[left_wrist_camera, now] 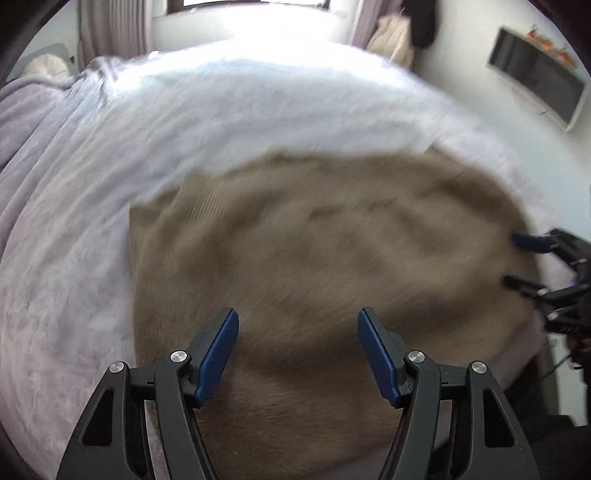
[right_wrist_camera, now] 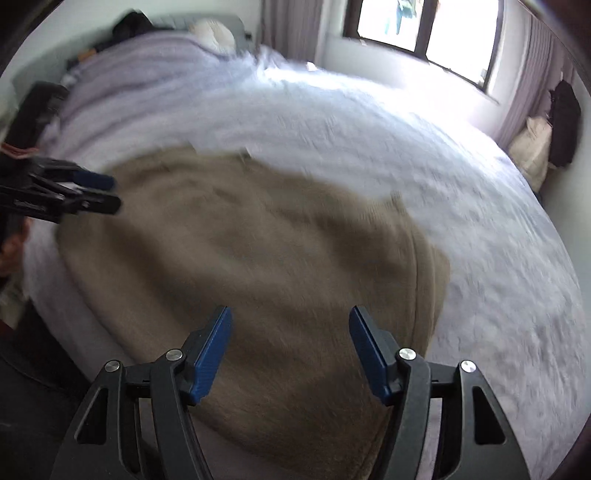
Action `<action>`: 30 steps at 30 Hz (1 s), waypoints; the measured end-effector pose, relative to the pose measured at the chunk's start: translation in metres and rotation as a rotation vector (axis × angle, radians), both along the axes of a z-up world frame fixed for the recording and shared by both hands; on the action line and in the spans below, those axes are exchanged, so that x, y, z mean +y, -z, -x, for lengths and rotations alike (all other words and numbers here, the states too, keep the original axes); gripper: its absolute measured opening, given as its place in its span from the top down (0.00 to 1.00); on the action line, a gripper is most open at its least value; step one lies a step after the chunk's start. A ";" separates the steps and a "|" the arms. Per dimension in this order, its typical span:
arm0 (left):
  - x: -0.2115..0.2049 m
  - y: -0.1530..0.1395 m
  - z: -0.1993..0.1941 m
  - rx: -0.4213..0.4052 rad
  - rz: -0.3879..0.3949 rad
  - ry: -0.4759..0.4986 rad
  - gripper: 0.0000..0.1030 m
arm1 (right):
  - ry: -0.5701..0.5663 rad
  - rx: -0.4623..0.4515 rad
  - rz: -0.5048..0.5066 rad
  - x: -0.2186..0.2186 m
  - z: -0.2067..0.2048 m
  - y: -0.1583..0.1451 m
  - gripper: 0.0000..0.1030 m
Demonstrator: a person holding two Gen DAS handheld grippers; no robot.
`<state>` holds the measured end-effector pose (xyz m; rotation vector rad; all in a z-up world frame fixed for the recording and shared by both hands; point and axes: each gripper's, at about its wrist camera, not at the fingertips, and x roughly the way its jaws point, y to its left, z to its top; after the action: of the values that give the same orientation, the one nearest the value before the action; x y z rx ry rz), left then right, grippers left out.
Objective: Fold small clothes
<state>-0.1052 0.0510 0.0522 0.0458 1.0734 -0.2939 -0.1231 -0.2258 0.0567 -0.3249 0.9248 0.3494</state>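
A tan knitted garment lies spread flat on the pale lilac bed cover; it also fills the middle of the right wrist view. My left gripper is open and empty, above the garment's near edge. My right gripper is open and empty over the garment's near right part. The right gripper also shows at the right edge of the left wrist view, jaws apart. The left gripper shows at the left edge of the right wrist view. Both views are motion-blurred.
The bed cover stretches far beyond the garment. A bright window and curtains stand behind the bed. Pillows lie at the head. A dark wall shelf hangs on the right wall. A bag and cushion sit beside the bed.
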 end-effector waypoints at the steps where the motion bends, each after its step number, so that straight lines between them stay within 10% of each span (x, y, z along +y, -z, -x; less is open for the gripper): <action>1: 0.007 0.008 0.001 0.000 0.027 -0.002 0.34 | 0.024 0.037 0.001 -0.008 -0.003 0.013 0.33; 9: 0.008 -0.027 -0.006 -0.066 0.068 -0.020 0.34 | 0.033 0.056 -0.179 -0.026 -0.019 -0.014 0.28; 12: 0.003 -0.038 -0.032 -0.096 0.039 -0.058 0.03 | 0.048 -0.029 -0.180 -0.017 -0.045 -0.036 0.22; 19: 0.006 0.020 -0.101 0.025 -0.117 -0.164 0.00 | 0.200 0.148 -0.117 0.001 -0.144 0.013 0.22; 30: 0.015 0.003 -0.099 0.004 0.066 -0.169 0.00 | 0.257 0.092 -0.203 -0.012 -0.142 0.008 0.18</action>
<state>-0.0065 0.0662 0.0496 -0.1041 1.0636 -0.1762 0.0184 -0.2378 0.0485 -0.0024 0.9995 0.2206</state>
